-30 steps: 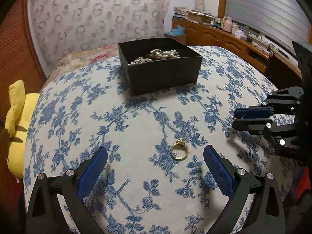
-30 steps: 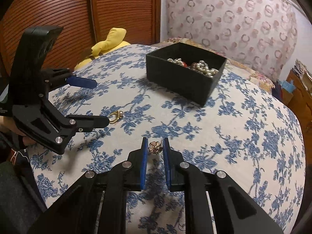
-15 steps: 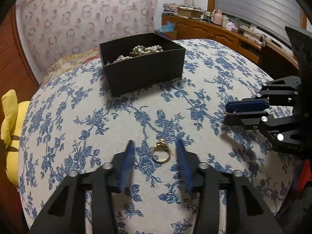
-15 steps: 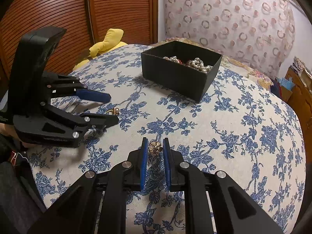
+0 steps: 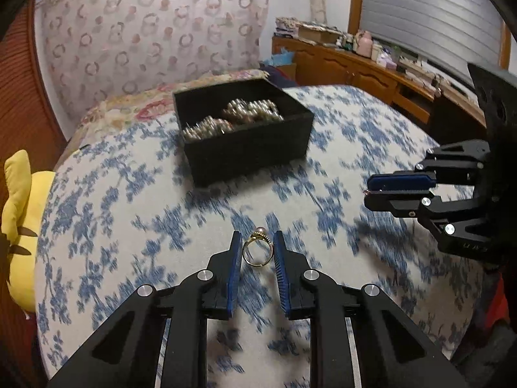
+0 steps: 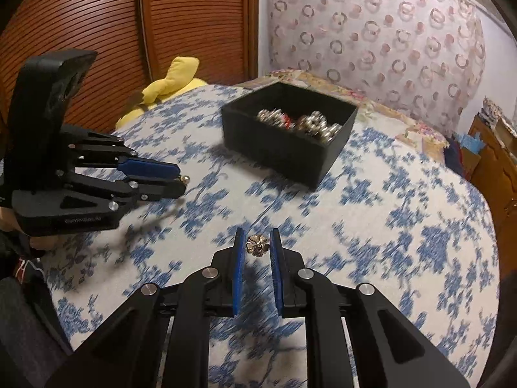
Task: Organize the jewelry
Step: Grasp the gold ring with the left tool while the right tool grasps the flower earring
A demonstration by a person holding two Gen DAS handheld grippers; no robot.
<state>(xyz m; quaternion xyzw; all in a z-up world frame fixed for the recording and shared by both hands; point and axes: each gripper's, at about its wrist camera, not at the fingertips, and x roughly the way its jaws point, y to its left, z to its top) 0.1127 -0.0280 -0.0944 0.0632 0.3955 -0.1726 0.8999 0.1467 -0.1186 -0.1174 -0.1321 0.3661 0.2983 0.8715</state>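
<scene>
My left gripper (image 5: 257, 249) is shut on a gold ring with a pink pearl (image 5: 257, 251) and holds it above the blue-flowered bedspread (image 5: 129, 226). It also shows in the right wrist view (image 6: 181, 182), the pearl poking out at its tip. My right gripper (image 6: 257, 246) is shut on a bronze flower-shaped piece (image 6: 257, 245) and shows side-on in the left wrist view (image 5: 368, 192). A black open box (image 5: 252, 148) with pearl strands stands further back; it also shows in the right wrist view (image 6: 284, 152).
A yellow plush toy (image 5: 19, 226) lies at the bed's left edge, also seen in the right wrist view (image 6: 168, 80). A patterned headboard (image 5: 145, 38) stands behind the box. A wooden sideboard (image 5: 355, 68) with clutter is at the right; a slatted wooden door (image 6: 97, 26) is at the left.
My left gripper closed from wide open onto the gold ring and lifted it off the bedspread. My right gripper stayed shut on the flower piece, and both moved toward the box.
</scene>
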